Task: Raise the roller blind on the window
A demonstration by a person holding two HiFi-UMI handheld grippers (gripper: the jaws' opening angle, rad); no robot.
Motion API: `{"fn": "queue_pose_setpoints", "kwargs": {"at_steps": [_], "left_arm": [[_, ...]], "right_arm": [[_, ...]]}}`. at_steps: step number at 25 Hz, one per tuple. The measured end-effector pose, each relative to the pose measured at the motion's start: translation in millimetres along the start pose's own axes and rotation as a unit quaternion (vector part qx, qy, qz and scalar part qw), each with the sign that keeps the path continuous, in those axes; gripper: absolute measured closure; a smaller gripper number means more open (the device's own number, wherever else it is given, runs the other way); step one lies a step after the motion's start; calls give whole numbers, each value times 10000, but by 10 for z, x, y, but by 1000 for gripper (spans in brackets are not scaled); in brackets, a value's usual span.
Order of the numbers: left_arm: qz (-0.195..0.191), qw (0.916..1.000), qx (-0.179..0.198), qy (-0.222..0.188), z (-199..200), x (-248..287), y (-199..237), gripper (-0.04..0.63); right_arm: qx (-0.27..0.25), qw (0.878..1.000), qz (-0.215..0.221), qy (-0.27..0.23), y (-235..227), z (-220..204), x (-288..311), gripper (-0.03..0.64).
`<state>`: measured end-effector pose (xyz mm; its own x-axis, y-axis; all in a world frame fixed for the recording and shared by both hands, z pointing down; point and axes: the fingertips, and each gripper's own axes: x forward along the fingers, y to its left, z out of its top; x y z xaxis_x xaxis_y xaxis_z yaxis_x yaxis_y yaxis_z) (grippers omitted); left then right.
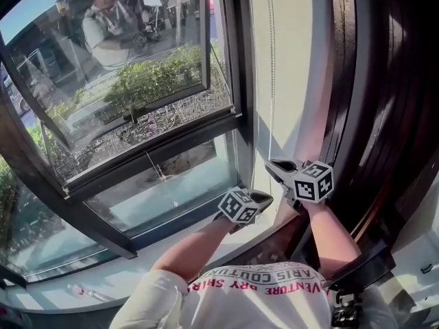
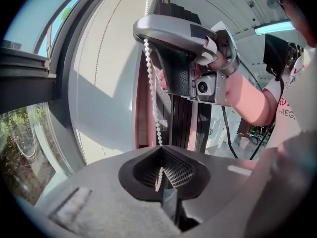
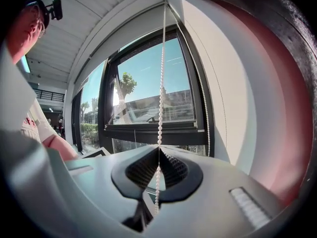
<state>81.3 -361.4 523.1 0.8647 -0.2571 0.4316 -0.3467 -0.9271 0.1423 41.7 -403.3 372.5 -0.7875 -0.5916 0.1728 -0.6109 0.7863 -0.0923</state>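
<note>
The left gripper [image 2: 160, 151] and the right gripper [image 3: 158, 151] each pinch the white bead chain [image 3: 161, 78] beside the window [image 1: 171, 151].

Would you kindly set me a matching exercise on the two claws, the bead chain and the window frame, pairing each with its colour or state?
Things:
A. left claw
B. right claw
C. bead chain
D. window frame

Colour or state:
1. dark
2. white
3. shut on the bead chain, upper grip
4. shut on the bead chain, lower grip

Pairs: A-4, B-3, C-2, D-1.
</note>
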Motion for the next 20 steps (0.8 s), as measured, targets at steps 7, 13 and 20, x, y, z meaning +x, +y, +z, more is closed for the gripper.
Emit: {"fn": "queue_pose_setpoints", "kwargs": {"at_steps": [7, 13, 20], "left_arm": [[233, 9990, 302, -235, 94, -95, 11, 550], [616, 9905, 30, -1227, 450, -440, -26, 445], [651, 9821, -92, -1766, 654, -857, -194, 445]], "right_arm": [[-296, 9991, -293, -17, -21, 90, -60, 604], [-327, 9984, -397, 244, 117, -46, -161, 509], [-353, 9974, -576, 264, 275, -165, -379, 451]]}}
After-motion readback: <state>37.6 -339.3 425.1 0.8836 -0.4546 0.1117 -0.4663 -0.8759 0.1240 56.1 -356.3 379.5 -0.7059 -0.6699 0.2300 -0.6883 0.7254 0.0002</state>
